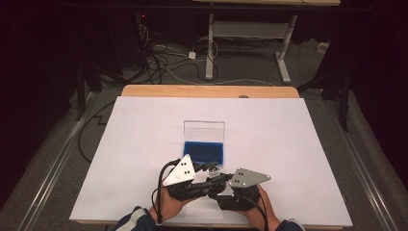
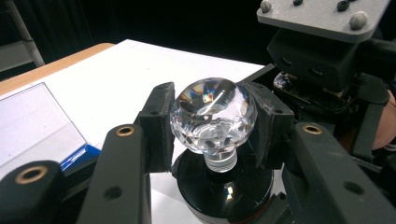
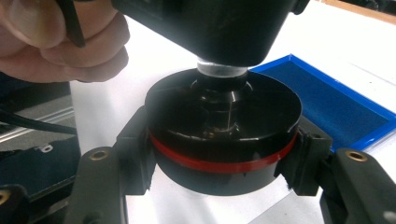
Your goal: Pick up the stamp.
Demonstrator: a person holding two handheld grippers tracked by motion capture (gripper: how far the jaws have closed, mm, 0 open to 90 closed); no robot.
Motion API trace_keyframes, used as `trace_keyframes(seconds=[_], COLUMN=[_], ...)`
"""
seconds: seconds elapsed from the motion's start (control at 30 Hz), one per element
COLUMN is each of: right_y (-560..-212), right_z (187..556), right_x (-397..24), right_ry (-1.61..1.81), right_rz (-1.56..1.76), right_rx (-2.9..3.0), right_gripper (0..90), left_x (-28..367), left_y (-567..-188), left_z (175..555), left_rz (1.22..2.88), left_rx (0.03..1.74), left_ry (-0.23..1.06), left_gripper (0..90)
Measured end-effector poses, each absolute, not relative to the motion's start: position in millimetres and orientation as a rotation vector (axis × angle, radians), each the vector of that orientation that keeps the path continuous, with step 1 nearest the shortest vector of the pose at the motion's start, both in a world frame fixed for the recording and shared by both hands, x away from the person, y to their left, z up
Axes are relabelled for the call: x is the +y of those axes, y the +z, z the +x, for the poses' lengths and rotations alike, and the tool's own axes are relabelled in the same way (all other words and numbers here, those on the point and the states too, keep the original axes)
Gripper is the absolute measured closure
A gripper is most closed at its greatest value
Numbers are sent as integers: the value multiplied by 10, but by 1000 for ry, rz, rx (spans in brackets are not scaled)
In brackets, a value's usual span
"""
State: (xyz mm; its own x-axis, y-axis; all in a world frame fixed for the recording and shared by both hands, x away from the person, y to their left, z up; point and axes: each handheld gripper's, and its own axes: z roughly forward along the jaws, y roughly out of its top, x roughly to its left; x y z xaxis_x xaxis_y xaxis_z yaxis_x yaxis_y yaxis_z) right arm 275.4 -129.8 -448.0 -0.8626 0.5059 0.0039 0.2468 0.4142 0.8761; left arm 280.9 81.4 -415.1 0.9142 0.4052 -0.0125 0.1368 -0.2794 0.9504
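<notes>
A clear faceted crystal ball (image 2: pixel 212 114) on a short glass stem stands upright in a round black base (image 2: pixel 224 193) with a red band. My left gripper (image 2: pixel 214 125) is shut on the ball, one pad on each side. My right gripper (image 3: pixel 224 161) is shut on the base (image 3: pixel 224 135), its pads against the red band. In the high view both grippers meet near the table's front edge, left gripper (image 1: pixel 210 174) above right gripper (image 1: pixel 217 186), with the crystal ball (image 1: pixel 212 169) between them. The stem (image 3: pixel 222 70) enters the base's centre.
An open case with a blue lining (image 1: pixel 203 151) and an upright clear lid (image 1: pixel 204 130) sits just beyond the grippers on the white table sheet (image 1: pixel 134 144). A wooden edge (image 1: pixel 207 90) borders the far side. Cables and a desk frame lie on the floor behind.
</notes>
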Motion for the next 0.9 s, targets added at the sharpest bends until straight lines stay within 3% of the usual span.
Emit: trace_keyframes(seconds=[0.53, 0.8, 0.9], right_y=[-4458, -4459, -4452], right_z=[2737, 2739, 2743], right_x=[-1302, -1301, -1316], right_ry=[1416, 1444, 1456], right_rz=[672, 671, 671], right_rx=[2391, 2410, 2410], right_gripper=[390, 390, 390], left_x=[858, 802, 852], left_y=[-4159, -4123, -4136], left_z=[2831, 2748, 2801], left_rz=[1818, 1849, 1825], left_rx=[446, 393, 416], left_ry=[244, 350, 297], left_gripper=[548, 549, 550])
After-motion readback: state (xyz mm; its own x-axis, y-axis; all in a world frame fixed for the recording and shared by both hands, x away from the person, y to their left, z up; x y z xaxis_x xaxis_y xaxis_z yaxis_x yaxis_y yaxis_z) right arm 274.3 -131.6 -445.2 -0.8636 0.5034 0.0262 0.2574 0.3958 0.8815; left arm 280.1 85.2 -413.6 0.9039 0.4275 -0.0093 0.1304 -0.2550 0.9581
